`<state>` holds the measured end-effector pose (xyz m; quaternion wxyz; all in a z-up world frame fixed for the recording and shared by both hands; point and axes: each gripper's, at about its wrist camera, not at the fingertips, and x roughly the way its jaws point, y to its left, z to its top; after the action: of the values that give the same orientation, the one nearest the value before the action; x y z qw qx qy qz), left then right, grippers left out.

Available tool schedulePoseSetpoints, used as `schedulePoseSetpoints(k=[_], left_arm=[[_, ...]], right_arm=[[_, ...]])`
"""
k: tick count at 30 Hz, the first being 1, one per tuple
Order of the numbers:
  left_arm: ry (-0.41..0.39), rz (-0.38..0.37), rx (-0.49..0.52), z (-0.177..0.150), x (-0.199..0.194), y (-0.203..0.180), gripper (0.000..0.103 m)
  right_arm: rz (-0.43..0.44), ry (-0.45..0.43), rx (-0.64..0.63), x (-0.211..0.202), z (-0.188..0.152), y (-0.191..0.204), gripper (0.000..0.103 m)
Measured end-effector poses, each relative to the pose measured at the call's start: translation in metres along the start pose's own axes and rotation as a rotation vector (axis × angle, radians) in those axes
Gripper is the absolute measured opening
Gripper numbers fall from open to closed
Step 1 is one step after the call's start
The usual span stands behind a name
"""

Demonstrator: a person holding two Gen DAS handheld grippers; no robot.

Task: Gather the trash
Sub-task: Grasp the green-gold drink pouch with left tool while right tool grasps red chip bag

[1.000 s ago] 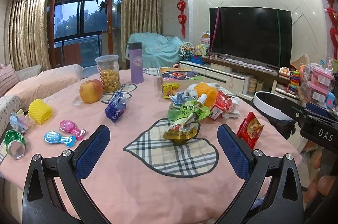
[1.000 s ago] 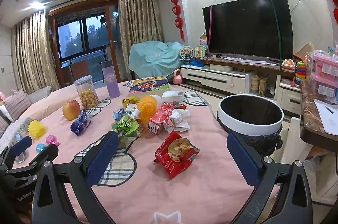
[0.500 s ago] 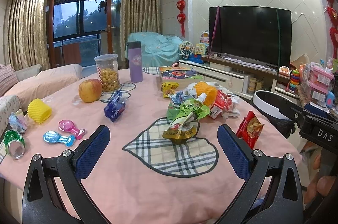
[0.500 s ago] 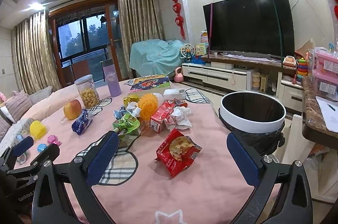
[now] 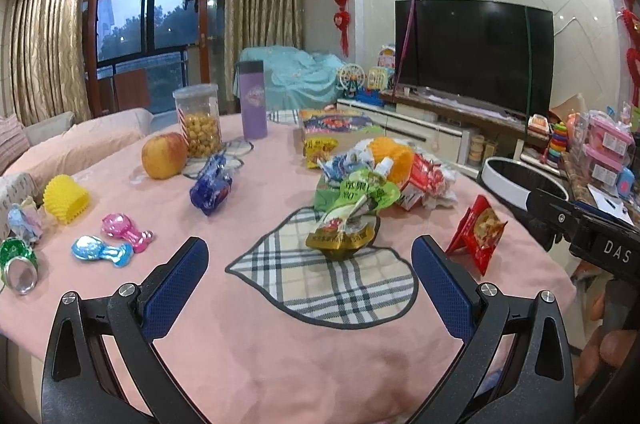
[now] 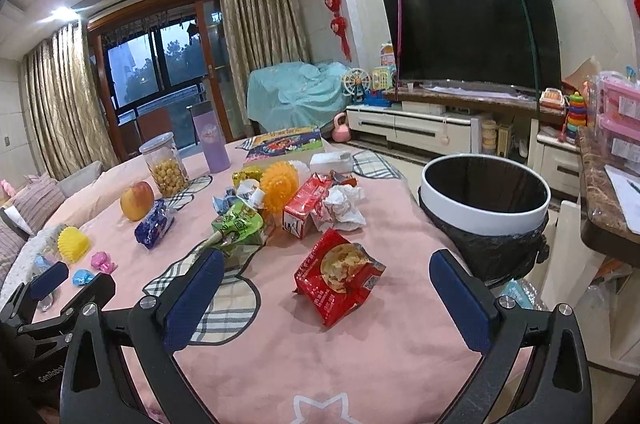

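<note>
Right now nothing is held. The right tool (image 6: 324, 298) is spread wide above the pink table (image 6: 360, 356), and the left tool (image 5: 308, 288) is spread wide too, with nothing between its fingers.

The red snack bag (image 6: 338, 276) is probably the first piece of trash to be picked. It lies flat on the table, just ahead of the right tool and between its two fingers in the view. The bin (image 6: 486, 200) stands just past the table edge, near the bag, with its mouth open to the top.

The bag's long side runs from near-left to far-right, and its torn open end is pointed toward the bin. To do the step well, the right tool should be brought down low and turned so the bag's short side is crossed by the fingers. The puffed middle should be pinched, not a thin corner, so the bag is not dropped. The open end is best kept up, so crumbs are not spilled on the cloth.

A gold and green wrapper (image 5: 344, 224) sits ahead of the left tool, at the front of the heap of wrappers (image 6: 304, 200). The apple (image 5: 164, 161) and the jar (image 5: 198, 120) are likely not trash and should be left alone.
</note>
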<state>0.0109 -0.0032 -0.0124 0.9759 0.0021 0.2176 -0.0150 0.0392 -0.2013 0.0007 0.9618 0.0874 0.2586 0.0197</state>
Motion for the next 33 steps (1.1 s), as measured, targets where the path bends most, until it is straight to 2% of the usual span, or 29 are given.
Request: schedulePoseSetpoints(k=[7, 14, 29, 30, 32, 33], left_arm=[[0.119, -0.032, 0.012, -0.002, 0.039, -0.003, 0.103], [0.197, -0.055, 0.019, 0.002, 0.08, -0.013, 0.103], [0.331, -0.053, 0.05, 0.013, 0.151, -0.022, 0.103], [0.34, -0.059, 0.047, 0.013, 0.154, -0.021, 0.1], [0.359, -0.078, 0.046, 0.011, 0.158, -0.022, 0.081], [0.377, -0.089, 0.05, 0.01, 0.16, -0.023, 0.066]], right_arm=[[0.028, 0.115, 0.018, 0.033, -0.006, -0.014, 0.103], [0.046, 0.222, 0.063, 0.066, -0.011, -0.033, 0.103], [0.092, 0.323, 0.119, 0.109, -0.013, -0.043, 0.1], [0.102, 0.326, 0.123, 0.11, -0.014, -0.042, 0.099], [0.123, 0.329, 0.129, 0.112, -0.015, -0.043, 0.093], [0.137, 0.328, 0.129, 0.112, -0.014, -0.043, 0.089]])
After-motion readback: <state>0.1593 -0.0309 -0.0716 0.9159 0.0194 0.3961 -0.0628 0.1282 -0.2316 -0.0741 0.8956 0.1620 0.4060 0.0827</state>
